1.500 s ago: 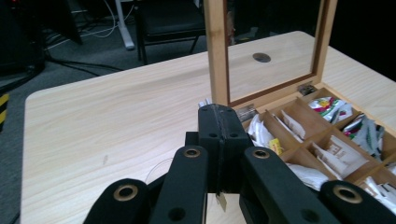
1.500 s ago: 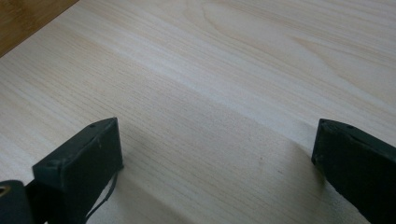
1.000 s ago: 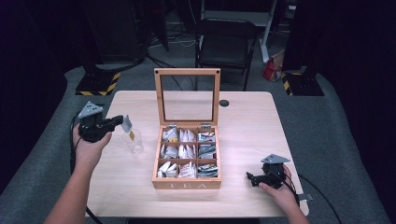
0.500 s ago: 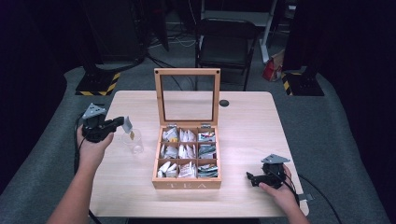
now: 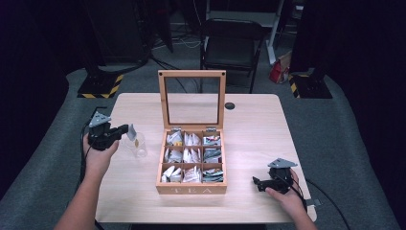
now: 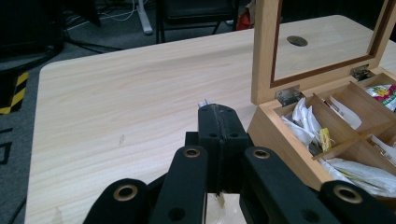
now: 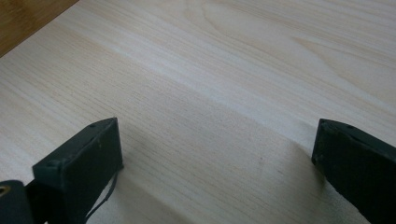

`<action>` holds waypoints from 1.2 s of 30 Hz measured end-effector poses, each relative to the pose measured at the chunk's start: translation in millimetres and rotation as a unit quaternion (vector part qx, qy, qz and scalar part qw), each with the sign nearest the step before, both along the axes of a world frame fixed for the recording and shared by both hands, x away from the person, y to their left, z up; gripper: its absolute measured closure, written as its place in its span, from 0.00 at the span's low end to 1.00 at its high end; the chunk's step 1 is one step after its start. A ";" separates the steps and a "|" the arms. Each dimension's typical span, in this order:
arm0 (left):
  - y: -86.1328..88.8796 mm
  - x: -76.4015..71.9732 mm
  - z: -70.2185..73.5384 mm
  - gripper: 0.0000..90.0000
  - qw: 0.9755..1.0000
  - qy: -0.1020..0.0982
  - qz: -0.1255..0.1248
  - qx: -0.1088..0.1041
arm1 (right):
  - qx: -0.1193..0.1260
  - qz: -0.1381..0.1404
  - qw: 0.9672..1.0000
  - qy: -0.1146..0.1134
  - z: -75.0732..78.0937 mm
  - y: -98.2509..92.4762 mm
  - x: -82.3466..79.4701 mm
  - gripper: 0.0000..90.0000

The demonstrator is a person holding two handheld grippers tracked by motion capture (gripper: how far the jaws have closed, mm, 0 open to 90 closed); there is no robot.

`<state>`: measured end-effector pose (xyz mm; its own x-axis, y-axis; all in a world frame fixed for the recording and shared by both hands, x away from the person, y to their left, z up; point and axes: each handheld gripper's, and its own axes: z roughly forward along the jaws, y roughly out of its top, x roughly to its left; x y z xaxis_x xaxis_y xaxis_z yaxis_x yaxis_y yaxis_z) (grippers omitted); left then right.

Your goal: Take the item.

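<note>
— Holding what, exactly, in your left tool?

— A tea bag. My left tool's jaws are pressed together on its small paper tag, and the bag hangs over a clear glass cup standing on the surface, left of the wooden tea box. In the left gripper view a sliver of white paper pokes out past the tips of the clamped jaws, and a scrap of string or paper shows below them.

— Is the bag inside the cup?

— I cannot tell how deep it sits; from the high view, the yellowish part of it shows at the cup's mouth, with the pale tag above, just beside my tool's tips.

— And the box?

— Lid standing upright on its hinges, glass pane facing me. Nine compartments in a grid, stuffed with sachets, mostly white, a few with coloured print. The word TEA is on the front wall. Seen from my left tool, the box's near corner and hinges lie just to the right of the jaws.

— Your right tool?

— Resting low on the surface near its right front corner, well apart from the box, jaws spread wide with bare wood between them. My right hand wraps its body, grey plate on top.

— Anything else on the surface?

— A dark round cable hole behind the box, to the lid's right.
</note>
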<state>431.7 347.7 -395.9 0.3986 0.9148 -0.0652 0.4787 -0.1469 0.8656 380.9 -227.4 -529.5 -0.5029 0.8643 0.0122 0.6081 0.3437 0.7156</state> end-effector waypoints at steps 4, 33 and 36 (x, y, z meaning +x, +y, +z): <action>0.1 0.7 -6.1 1.00 1.000 0.007 -0.001 0.000 | -0.001 -0.001 1.000 0.000 0.0 0.0 0.0 0.01; -3.6 5.2 -26.3 1.00 1.000 0.024 0.003 0.009 | 0.000 0.000 1.000 0.000 0.0 0.0 0.0 0.01; -4.6 4.9 -26.6 0.98 1.000 0.028 0.000 0.013 | -0.001 0.000 1.000 0.000 0.0 0.0 0.0 0.01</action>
<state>436.6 343.1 -422.5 0.3959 0.9161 -0.0639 0.5254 -0.1689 0.8339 380.9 -227.4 -529.5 -0.5021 0.8648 0.0106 0.6079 0.3442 0.7156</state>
